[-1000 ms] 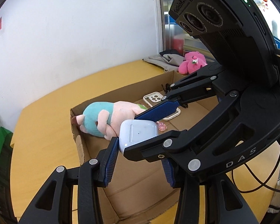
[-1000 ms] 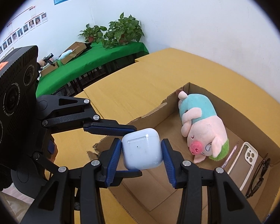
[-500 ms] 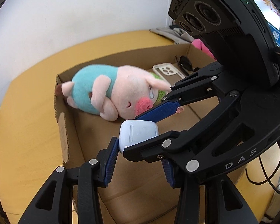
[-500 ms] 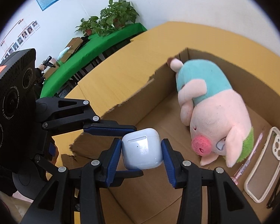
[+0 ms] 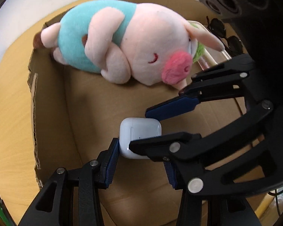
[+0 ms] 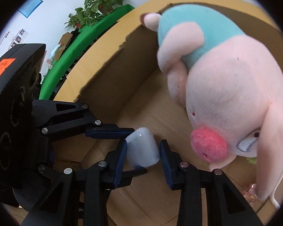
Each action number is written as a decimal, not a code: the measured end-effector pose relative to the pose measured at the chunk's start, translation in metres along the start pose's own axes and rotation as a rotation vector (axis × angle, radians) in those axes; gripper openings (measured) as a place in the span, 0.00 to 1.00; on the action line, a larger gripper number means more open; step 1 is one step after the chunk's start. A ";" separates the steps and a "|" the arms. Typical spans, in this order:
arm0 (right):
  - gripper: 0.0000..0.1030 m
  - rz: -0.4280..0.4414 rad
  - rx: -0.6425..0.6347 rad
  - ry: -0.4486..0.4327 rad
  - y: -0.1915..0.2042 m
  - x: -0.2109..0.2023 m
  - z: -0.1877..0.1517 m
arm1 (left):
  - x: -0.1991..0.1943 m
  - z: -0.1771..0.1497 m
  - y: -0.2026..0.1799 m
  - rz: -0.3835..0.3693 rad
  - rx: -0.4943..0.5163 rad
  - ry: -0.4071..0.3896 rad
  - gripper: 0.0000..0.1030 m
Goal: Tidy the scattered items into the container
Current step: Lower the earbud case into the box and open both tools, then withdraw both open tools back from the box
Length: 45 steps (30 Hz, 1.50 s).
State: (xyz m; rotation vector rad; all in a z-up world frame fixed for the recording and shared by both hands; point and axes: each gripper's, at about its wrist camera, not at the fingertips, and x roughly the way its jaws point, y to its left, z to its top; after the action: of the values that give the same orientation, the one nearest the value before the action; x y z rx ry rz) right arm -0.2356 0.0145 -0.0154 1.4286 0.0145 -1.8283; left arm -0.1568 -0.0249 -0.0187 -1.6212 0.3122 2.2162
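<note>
A white earbud case point(image 5: 140, 137) point(image 6: 142, 147) sits between the blue pads of both grippers, low inside the cardboard box point(image 5: 34, 101) point(image 6: 103, 64). My left gripper point(image 5: 139, 162) has its pads on two sides of the case. My right gripper point(image 6: 143, 150) crosses it at a right angle; its jaws stand slightly apart and the case is tilted with a gap on the right pad. A plush pig point(image 5: 126, 45) point(image 6: 222, 86) with a teal shirt lies in the box just beyond.
Sunglasses point(image 5: 226, 32) and a phone case lie in the box behind the pig. A pink trinket point(image 6: 251, 195) lies on the box floor. The box stands on a yellow table point(image 5: 7, 116). A green-covered table with plants point(image 6: 101, 1) is far off.
Both grippers have lowered the case deep into the box, close to the pig. The right gripper's jaws have widened and the case has tilted between them.
</note>
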 end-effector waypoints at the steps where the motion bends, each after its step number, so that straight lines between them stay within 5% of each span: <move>1: 0.37 0.004 0.011 -0.003 -0.002 0.000 -0.001 | 0.000 0.001 0.000 0.004 -0.006 0.006 0.47; 5: 0.43 -0.017 0.015 -0.012 -0.002 -0.005 -0.003 | -0.002 0.002 -0.002 0.037 -0.015 0.008 0.57; 10: 0.56 -0.059 0.003 -0.083 0.008 -0.033 -0.015 | -0.035 -0.003 -0.010 0.061 -0.026 -0.096 0.69; 14: 0.76 -0.202 0.001 -0.229 0.029 -0.084 -0.045 | -0.086 -0.026 -0.029 0.120 -0.041 -0.306 0.86; 17: 0.77 -0.254 0.033 -0.370 0.045 -0.122 -0.087 | -0.108 -0.049 -0.043 0.168 -0.057 -0.473 0.98; 21: 0.80 -0.378 0.137 -0.534 0.053 -0.147 -0.153 | -0.113 -0.090 -0.074 0.206 -0.134 -0.624 1.00; 24: 0.80 -0.477 0.209 -0.568 0.045 -0.144 -0.199 | -0.099 -0.116 -0.085 0.201 -0.206 -0.690 1.00; 28: 0.80 -0.593 0.211 -0.536 0.032 -0.128 -0.229 | -0.071 -0.130 -0.095 0.189 -0.271 -0.680 1.00; 31: 0.81 -0.598 0.224 -0.548 0.033 -0.128 -0.230 | -0.069 -0.131 -0.106 0.278 -0.249 -0.728 1.00; 36: 0.85 -0.650 0.257 -0.559 0.030 -0.122 -0.223 | -0.065 -0.126 -0.104 0.283 -0.266 -0.732 1.00; 45: 0.87 -0.729 0.240 -0.699 0.034 -0.115 -0.233 | -0.064 -0.125 -0.104 0.279 -0.266 -0.735 1.00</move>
State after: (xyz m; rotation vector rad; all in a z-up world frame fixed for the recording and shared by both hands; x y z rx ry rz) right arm -0.0215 0.1639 0.0093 0.9014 -0.0452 -2.9419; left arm 0.0125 0.0095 0.0076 -0.7873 0.0330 2.9784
